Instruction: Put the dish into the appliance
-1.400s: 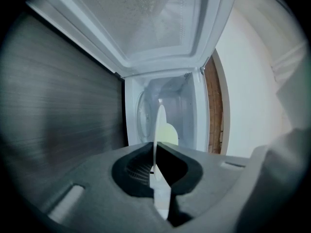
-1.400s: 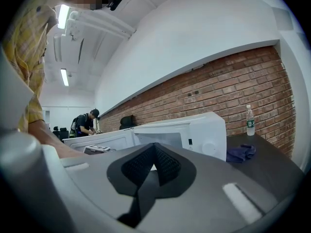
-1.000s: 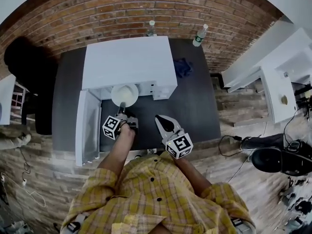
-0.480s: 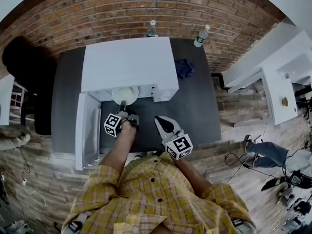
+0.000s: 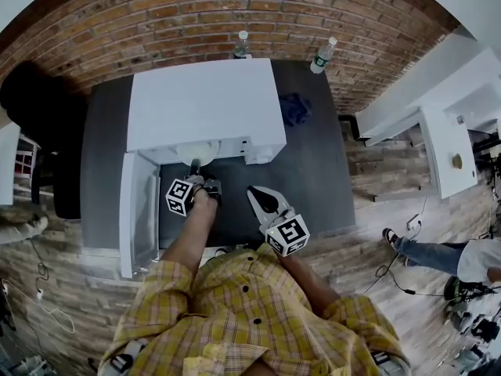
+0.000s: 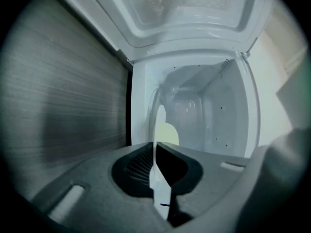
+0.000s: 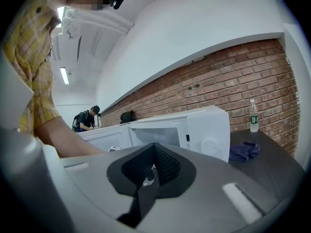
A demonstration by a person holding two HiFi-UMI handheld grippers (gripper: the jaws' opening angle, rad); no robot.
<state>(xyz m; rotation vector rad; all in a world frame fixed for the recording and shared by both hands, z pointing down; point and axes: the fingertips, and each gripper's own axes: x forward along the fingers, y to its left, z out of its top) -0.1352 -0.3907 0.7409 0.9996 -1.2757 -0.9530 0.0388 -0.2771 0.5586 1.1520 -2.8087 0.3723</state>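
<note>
In the head view, your left gripper holds the white dish at its 12 o'clock. The dish is mostly inside the open microwave on the dark bench. Your right gripper is at 4 o'clock from the left one.

In the left gripper view, the fingers pinch the dish edge-on, and the cavity is at 12 o'clock.

In the right gripper view, the fingers are pressed together and hold nothing. The microwave is at 1 o'clock.

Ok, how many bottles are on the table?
2. One bottle stands behind the microwave, by the brick wall; the other is at the table's back right corner. More could be hidden behind the microwave.
</note>
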